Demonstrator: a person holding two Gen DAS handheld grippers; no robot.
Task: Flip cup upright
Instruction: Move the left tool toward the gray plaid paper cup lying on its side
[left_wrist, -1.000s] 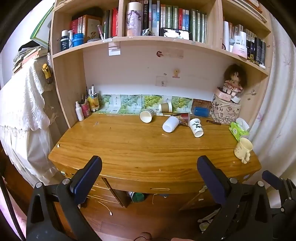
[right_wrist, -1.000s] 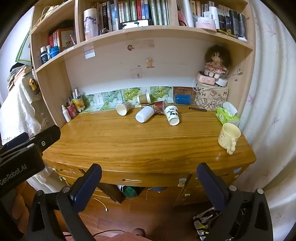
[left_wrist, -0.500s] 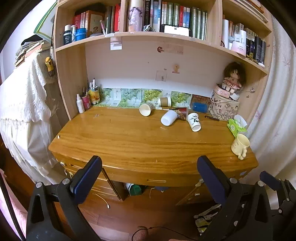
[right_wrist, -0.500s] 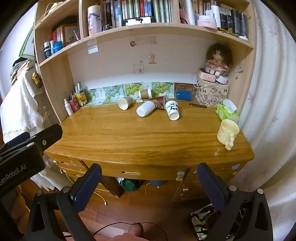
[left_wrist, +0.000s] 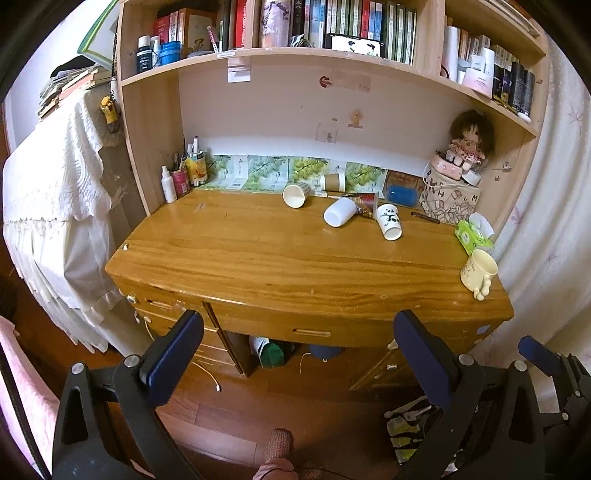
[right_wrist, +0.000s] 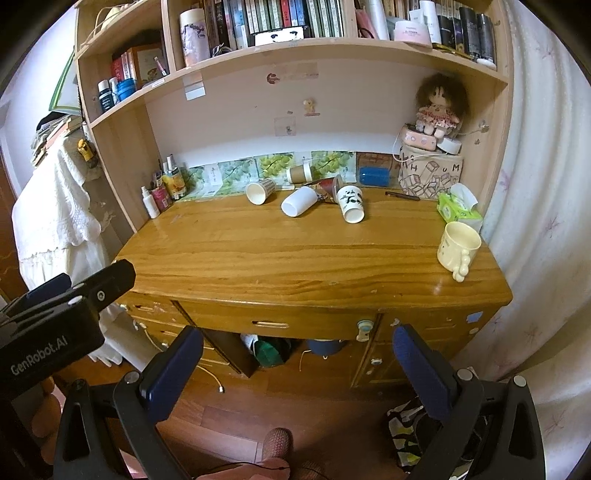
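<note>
From the right wrist camera we look past our right gripper (right_wrist: 295, 363), its blue-padded fingers (right_wrist: 173, 363) spread wide with nothing between them, held low in front of the wooden desk (right_wrist: 295, 258). Our left gripper (right_wrist: 70, 295) shows at the left edge. Near the back of the desk several cups lie on their sides: a striped cup (right_wrist: 260, 191), a plain white cup (right_wrist: 299, 201), a panda-print cup (right_wrist: 351, 203) and a brown paper cup (right_wrist: 300, 172). A cream mug (right_wrist: 458, 245) stands upright near the right edge, beside a green tissue pack (right_wrist: 458, 206).
</note>
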